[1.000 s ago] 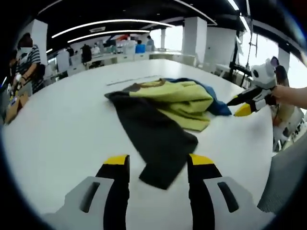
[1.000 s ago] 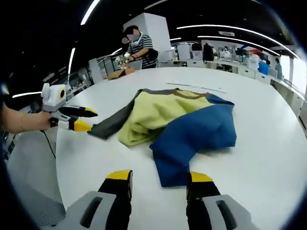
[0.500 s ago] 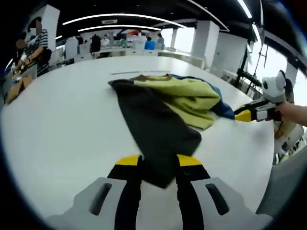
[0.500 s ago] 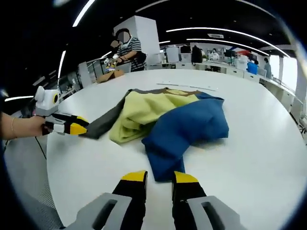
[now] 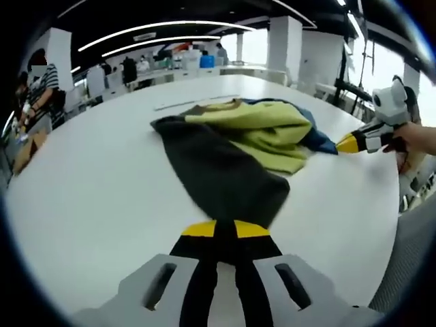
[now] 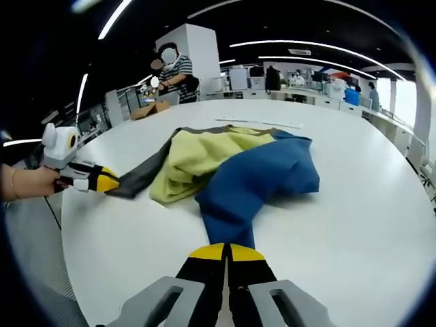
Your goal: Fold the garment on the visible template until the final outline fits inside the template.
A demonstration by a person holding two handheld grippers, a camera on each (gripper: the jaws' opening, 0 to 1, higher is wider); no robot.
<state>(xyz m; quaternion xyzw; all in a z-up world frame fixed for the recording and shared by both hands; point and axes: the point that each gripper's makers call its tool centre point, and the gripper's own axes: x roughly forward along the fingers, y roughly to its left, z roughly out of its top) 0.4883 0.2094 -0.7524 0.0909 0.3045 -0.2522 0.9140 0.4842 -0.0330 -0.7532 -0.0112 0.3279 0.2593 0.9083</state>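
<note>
I see the garment [image 5: 238,146] bunched in a heap on the white table [image 5: 88,184], its dark grey sleeve [image 5: 221,177] trailing toward my left gripper [image 5: 225,230], whose jaws are pressed together on the sleeve's end. In the right gripper view the blue sleeve [image 6: 248,187] runs down to my right gripper [image 6: 225,253], jaws likewise closed on the cuff, though the fabric actually between the tips is hard to make out there. The yellow-green body [image 6: 197,160] lies crumpled between the two sleeves, and a person [image 6: 174,68] in a striped top stands at a far bench.
</note>
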